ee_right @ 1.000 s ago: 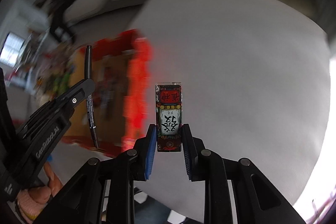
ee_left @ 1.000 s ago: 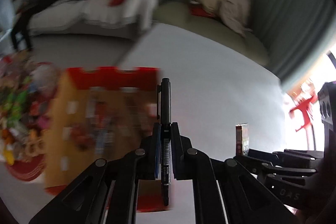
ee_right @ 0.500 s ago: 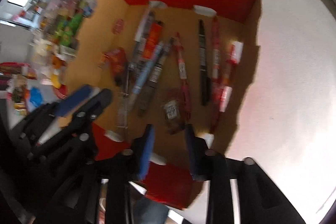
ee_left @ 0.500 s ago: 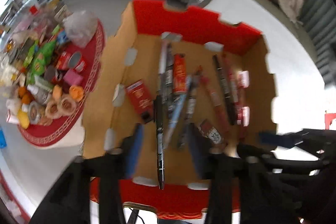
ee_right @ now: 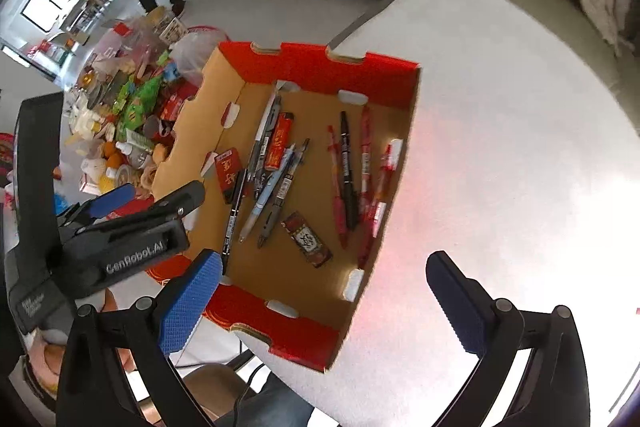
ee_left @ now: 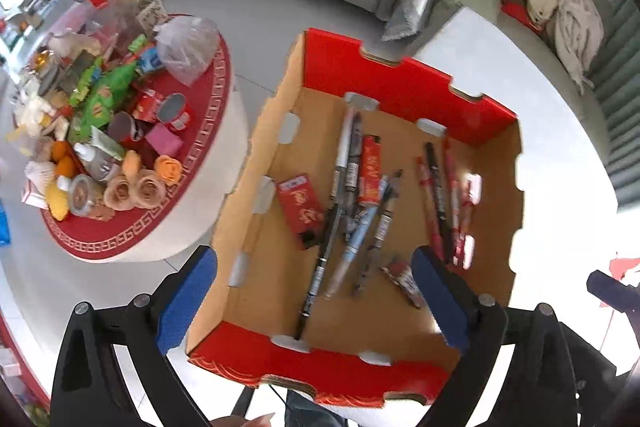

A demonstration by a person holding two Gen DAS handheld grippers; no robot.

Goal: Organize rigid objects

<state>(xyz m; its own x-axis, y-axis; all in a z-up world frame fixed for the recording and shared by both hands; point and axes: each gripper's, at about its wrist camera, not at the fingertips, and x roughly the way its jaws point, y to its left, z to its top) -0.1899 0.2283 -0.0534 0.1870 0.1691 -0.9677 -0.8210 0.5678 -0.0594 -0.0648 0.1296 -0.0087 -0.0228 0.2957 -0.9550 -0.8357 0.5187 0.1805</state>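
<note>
Both claws have swung from looking across the room to looking down into the box [ee_left: 404, 87], and their loads are gone: the black pen [ee_left: 320, 269] that the left claw [ee_left: 316, 303] was pinching a second ago is now lying on the cardboard floor, and the small carton [ee_right: 307, 239] from the right claw [ee_right: 324, 301] is lying flat near the box's near wall. Both sets of jaws have just been opening and are now standing wide, with nothing between the pads.

The box is sitting on the white counter [ee_right: 500, 147], its left side hanging past the edge. Inside, the pen is resting against a fan of other pens, touching the red pack [ee_left: 300, 207] beside it; a second cluster of red pens is lying along the right wall.

These look like light, stiff pieces. I'd judge the pens slick and round, likely to roll or pivot if pinched near a tip, so the mid-barrel, across the long axis, is the spot. The carton has flat faces, so its two long sides should give a square, steady hold; it is probably thin card, so a gentle squeeze is enough.
</note>
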